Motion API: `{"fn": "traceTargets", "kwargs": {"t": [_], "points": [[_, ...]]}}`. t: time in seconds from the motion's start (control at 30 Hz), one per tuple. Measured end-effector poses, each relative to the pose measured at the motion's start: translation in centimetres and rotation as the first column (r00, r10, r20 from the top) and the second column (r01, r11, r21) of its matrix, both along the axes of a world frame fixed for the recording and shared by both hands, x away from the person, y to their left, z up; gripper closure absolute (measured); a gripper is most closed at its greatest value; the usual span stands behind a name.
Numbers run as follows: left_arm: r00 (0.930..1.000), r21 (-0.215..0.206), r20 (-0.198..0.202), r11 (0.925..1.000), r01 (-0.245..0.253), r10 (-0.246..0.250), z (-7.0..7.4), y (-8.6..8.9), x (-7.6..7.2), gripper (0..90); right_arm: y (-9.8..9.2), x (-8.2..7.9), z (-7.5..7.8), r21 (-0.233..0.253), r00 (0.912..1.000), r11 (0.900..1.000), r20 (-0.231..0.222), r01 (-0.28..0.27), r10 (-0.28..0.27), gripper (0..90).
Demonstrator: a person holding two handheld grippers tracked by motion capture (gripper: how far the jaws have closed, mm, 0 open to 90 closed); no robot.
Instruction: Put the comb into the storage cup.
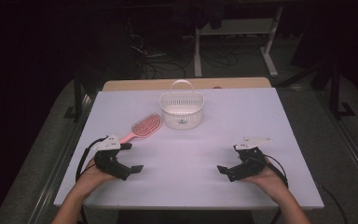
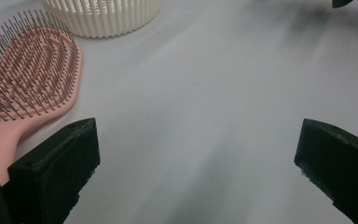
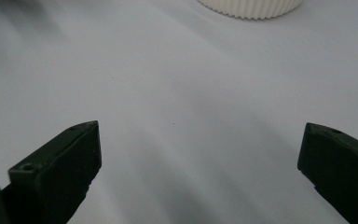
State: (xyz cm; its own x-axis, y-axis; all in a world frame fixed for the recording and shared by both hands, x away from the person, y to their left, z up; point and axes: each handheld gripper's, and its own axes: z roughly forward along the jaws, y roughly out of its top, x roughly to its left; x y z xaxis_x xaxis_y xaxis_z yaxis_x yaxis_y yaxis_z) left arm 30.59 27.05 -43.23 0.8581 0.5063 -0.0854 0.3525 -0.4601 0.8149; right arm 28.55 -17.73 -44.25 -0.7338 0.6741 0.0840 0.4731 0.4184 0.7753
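A pink hairbrush (image 1: 142, 128) lies bristles up on the white table (image 1: 214, 121), left of a white slotted basket (image 1: 182, 109) with a handle. My left gripper (image 1: 131, 157) rests open near the table's front left, just short of the brush's handle; in the left gripper view the hairbrush (image 2: 25, 79) lies past the left jaw and the basket (image 2: 100, 16) stands beyond it. Resting at the front right, my right gripper (image 1: 228, 158) is open with nothing between its jaws. The right gripper view has the basket (image 3: 249, 7) far ahead.
Bare table top stretches between the two grippers and up to the basket. Beyond the far edge stand desk legs (image 1: 198, 51) and cables on a dark floor. A metal rail (image 1: 60, 158) runs along the table's left side.
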Motion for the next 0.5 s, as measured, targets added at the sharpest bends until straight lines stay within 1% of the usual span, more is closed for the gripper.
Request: {"fn": "traceTargets", "kwargs": {"t": [0.23, 0.5], "points": [[1.0, 0.004, 0.001, 1.0, -0.001, 0.001, 0.02, -0.12, -0.06, 0.0, -0.01, -0.09, 0.07, 0.007, 1.0, 1.0, 0.005, -0.003, 0.003, 0.0], [1.0, 0.003, 0.005, 1.0, 0.001, -0.001, 0.2, -0.75, -0.03, 0.0, -0.05, -0.18, 0.15, 0.021, 0.9999, 1.0, 0.007, -0.011, 0.011, 0.0]]}}
